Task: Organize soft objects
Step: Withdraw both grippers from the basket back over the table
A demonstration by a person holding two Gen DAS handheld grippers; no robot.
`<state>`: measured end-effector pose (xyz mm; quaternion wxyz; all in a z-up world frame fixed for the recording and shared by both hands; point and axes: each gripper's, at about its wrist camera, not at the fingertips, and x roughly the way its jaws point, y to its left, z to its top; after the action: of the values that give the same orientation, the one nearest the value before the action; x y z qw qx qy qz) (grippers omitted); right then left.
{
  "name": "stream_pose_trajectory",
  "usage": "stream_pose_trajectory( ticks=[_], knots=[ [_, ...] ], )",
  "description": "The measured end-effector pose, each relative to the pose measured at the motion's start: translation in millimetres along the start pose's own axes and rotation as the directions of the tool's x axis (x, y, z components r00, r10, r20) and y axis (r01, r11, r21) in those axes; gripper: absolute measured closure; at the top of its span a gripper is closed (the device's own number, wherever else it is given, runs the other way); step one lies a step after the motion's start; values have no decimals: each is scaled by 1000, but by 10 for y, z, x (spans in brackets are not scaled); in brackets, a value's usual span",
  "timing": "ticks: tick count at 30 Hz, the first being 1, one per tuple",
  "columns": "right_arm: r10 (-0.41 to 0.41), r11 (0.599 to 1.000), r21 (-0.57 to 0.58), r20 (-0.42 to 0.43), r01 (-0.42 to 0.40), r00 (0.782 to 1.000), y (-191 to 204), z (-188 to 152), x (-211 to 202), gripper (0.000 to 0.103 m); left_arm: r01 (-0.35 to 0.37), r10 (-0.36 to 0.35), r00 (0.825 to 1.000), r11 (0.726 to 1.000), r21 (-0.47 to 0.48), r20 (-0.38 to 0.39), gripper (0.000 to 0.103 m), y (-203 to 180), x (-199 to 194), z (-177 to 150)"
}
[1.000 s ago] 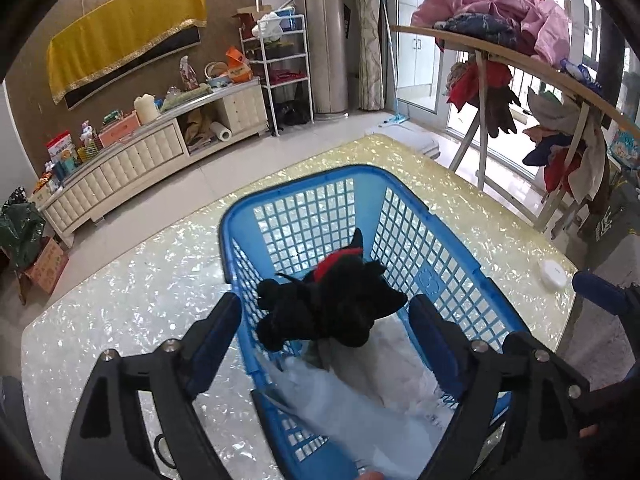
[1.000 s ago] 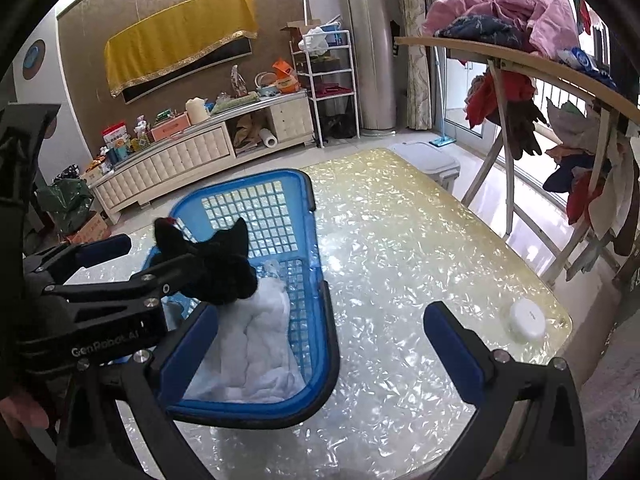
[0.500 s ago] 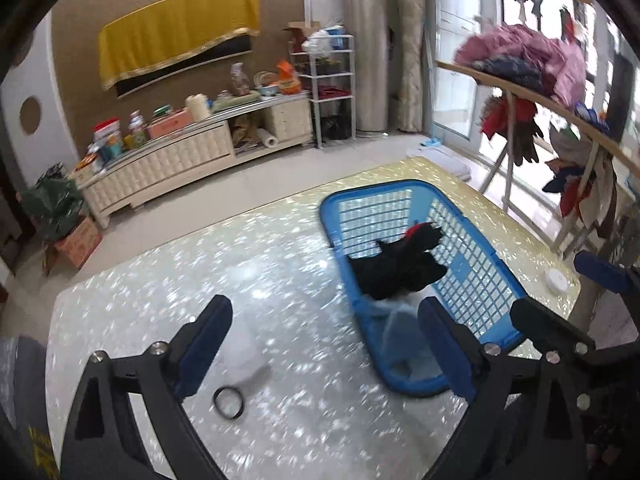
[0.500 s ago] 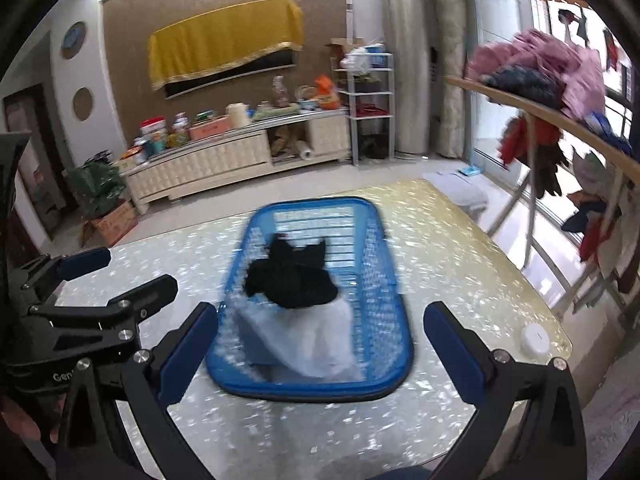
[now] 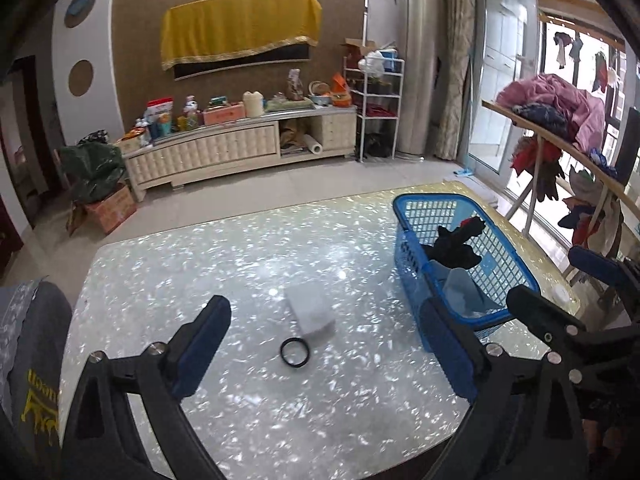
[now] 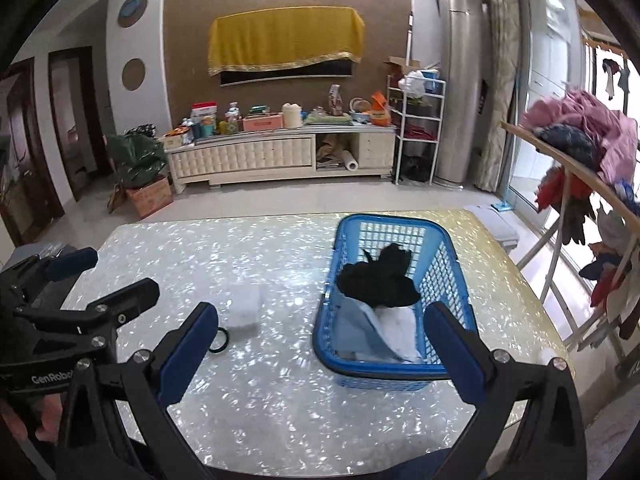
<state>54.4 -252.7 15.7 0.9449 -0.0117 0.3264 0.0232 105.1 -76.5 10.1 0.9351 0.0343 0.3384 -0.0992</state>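
A blue plastic basket (image 5: 496, 256) (image 6: 452, 256) stands on the right part of the table. A black plush toy (image 5: 454, 246) (image 6: 378, 276) with a red patch lies in it on top of pale folded cloths (image 6: 384, 334). A white folded cloth (image 5: 311, 308) (image 6: 242, 310) and a black hair tie (image 5: 295, 353) (image 6: 220, 341) lie on the table to the left of the basket. My left gripper (image 5: 324, 348) is open and empty above the table near the cloth. My right gripper (image 6: 320, 344) is open and empty in front of the basket.
The table top (image 5: 240, 264) is a glossy pearl pattern. A small white round object (image 5: 560, 294) sits near its right edge. A drying rack (image 6: 580, 168) loaded with clothes stands to the right. A TV cabinet (image 6: 260, 156) lines the far wall.
Both grippers have pulled back and up from the basket. The black plush toy has been let go and now lies in the basket. The white cloth and hair tie came into view.
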Motion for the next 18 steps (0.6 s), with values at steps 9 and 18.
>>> stream_pose_trajectory(
  ticks=[9,18],
  knots=[
    [60,998,-37,1,-59,998,370,-68,-16,0,-44,44,999,998,-46,-2,9,393,-310,-230],
    [110,988,-102,-70,-116,992,723,-89,268,0,-98,94,994,991,-88,-49,9,777,-300,-454]
  ],
)
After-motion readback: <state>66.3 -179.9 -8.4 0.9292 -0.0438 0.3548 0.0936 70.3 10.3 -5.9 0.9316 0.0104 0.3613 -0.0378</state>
